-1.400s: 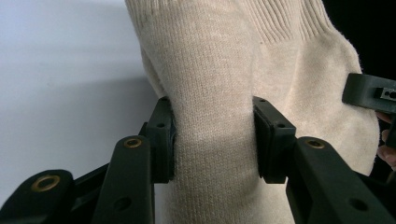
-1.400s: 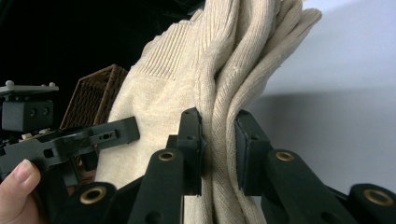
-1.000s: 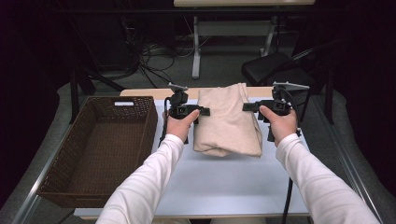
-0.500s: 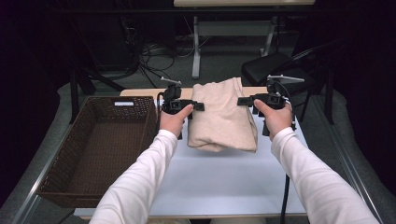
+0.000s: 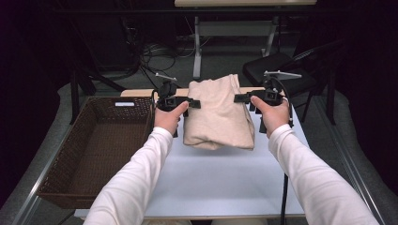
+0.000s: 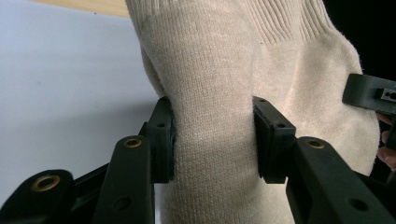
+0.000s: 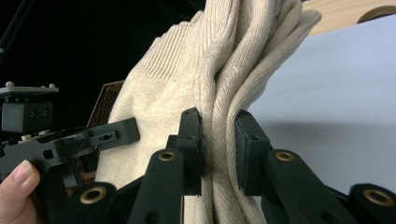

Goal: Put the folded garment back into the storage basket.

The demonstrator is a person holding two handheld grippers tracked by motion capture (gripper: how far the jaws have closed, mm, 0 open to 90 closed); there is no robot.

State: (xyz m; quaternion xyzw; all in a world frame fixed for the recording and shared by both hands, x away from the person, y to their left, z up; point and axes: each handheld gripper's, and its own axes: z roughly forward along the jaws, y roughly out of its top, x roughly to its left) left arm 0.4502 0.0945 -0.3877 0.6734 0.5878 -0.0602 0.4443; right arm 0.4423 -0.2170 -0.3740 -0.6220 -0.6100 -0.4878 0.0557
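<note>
Two grippers are holding one folded beige sweater (image 5: 218, 112) above the white table (image 5: 220, 183).
Left gripper (image 5: 193, 103) and right gripper (image 5: 240, 98) fingers are clamping opposite sides, wicker basket (image 5: 94, 150) sitting alongside.

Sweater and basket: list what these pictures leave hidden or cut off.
- High view: the sweater's underside is hidden by its own folds; whether its far edge touches the table can't be told.
- High view: the basket's near corner is covered by the left sleeve.
- Left gripper view: the sweater runs past the top and bottom edges.
</note>
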